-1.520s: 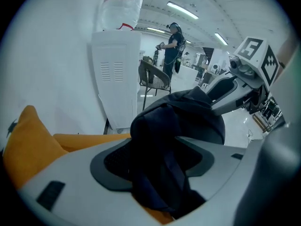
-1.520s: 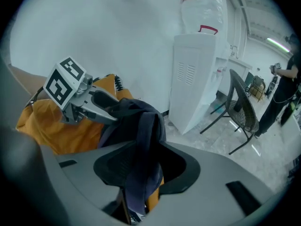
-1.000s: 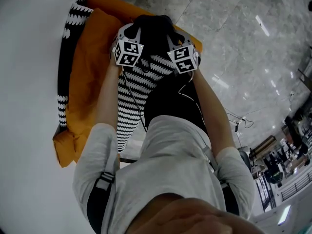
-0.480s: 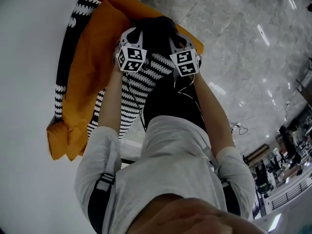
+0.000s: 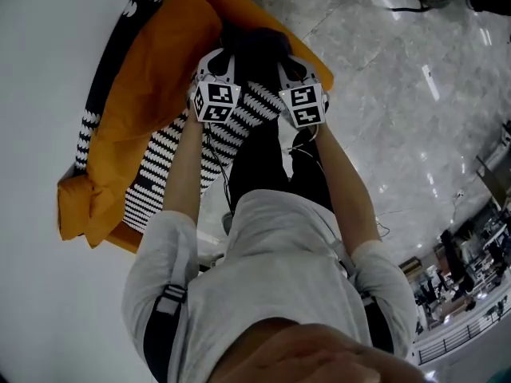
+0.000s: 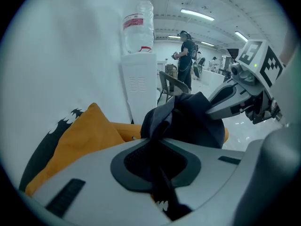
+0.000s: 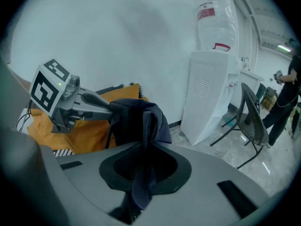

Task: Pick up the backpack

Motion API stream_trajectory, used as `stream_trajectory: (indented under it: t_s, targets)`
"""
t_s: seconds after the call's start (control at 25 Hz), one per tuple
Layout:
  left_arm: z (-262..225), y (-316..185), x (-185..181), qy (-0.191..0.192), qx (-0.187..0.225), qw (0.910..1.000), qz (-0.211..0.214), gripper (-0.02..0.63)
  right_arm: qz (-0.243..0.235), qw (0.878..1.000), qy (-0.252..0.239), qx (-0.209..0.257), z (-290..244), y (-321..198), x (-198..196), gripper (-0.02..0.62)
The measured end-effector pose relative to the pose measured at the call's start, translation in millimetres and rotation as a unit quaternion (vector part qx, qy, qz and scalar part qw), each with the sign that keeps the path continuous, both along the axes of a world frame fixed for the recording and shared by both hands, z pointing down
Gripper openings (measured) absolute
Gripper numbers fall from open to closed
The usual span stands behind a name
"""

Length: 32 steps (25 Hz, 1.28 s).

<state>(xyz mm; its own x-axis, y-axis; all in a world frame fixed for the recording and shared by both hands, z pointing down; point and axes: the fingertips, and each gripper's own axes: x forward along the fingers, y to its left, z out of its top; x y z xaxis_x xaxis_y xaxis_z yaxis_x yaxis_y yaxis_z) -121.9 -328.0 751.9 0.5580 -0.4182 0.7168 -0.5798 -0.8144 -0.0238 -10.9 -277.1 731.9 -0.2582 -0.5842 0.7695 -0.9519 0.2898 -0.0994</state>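
Observation:
The backpack (image 5: 254, 48) is a dark navy fabric bundle lying against an orange cushion (image 5: 152, 94). My left gripper (image 5: 229, 54) is shut on a fold of it; the cloth runs down between its jaws (image 6: 157, 145). My right gripper (image 5: 279, 56) is shut on another fold, which hangs through its jaws (image 7: 143, 166). The two grippers stand side by side, with the backpack (image 6: 195, 121) bunched between them. The right gripper (image 6: 235, 95) shows in the left gripper view, and the left gripper (image 7: 80, 102) shows in the right gripper view beside the backpack (image 7: 136, 119).
A black-and-white patterned cloth (image 5: 168, 158) lies under the cushion along a white wall. A water dispenser (image 7: 209, 93) with a bottle on top stands past the backpack, with a chair (image 7: 251, 121) beside it. A person (image 6: 187, 46) stands far back on the marble floor (image 5: 399, 94).
Both grippers have shifted a little with the dark fabric held between them. In the head view the cushion and patterned cloth have slid towards the left.

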Motion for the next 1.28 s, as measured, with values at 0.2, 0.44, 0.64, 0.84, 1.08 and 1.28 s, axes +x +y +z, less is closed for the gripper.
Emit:
stream_trajectory:
  t_s: [0.2, 0.44, 0.64, 0.84, 1.08, 1.28]
  targets:
    - [-8.5, 28.8, -12.7, 0.009, 0.011, 0.9988, -0.047, 0.040, -0.030, 0.999, -0.004, 0.012, -6.1, 25.2, -9.1, 0.066]
    - [-26.9, 64.4, -30.1, 0.012, 0.027, 0.9958, -0.086, 0.040, -0.057, 0.998, -0.007, 0.024, -19.5, 50.8, -21.4, 0.066]
    - [-35.2, 90.1, -37.2, 0.005, 0.032, 0.9933, -0.111, 0.040, -0.080, 0.996, -0.005, 0.036, -25.0, 70.7, -28.4, 0.066]
    - [-42.1, 115.3, -41.7, 0.026, 0.024, 0.9898, -0.138, 0.038, -0.095, 0.994, -0.012, 0.045, -29.3, 86.6, -30.0, 0.064]
    - [-38.0, 144.4, -47.5, 0.024, 0.017, 0.9845, -0.173, 0.037, -0.135, 0.989, -0.003, 0.057, -28.9, 104.3, -29.0, 0.064]
    - [-38.6, 162.5, -54.4, 0.018, 0.018, 0.9776, -0.209, 0.037, -0.168, 0.983, -0.009, 0.067, -30.2, 115.3, -36.5, 0.064]
